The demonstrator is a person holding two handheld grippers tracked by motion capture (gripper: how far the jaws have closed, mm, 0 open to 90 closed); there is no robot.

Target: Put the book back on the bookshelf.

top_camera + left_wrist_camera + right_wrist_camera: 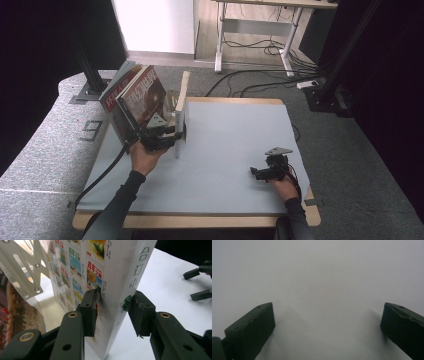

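Left gripper [113, 306] first: its two black pads are clamped on the thick white book [117, 277], one pad flat on the printed cover w/ the little mag thumbnails, the other on the spine side right by the green characters. Book stands upright betw. the jaws, bottom corner poking down below them.

From the high view, that same left gripper [176, 134] sits at the left part of the table, w/ the white book [179, 107] standing on edge approx. mid-left of the grey mat [235, 150]. Just beside it, to the left, a couple of red-covered magazines [137, 97] lean in a tilted stack, fanning away from the white one. A metal scissor-type bracket [22, 275] shows up in the left gripper view next to the cover, prob. part of the stand, can't tell exactly.

Right gripper [257, 172]: jaws spread wide, nothing betw. them, parked low over the bare mat [317, 277] near the right front of the table, well apart from the books. Its jaws also peek into the left gripper view far right.

Table edge [200, 220] is pale wood under the mat; carpet floor [360, 150] and cables beyond.
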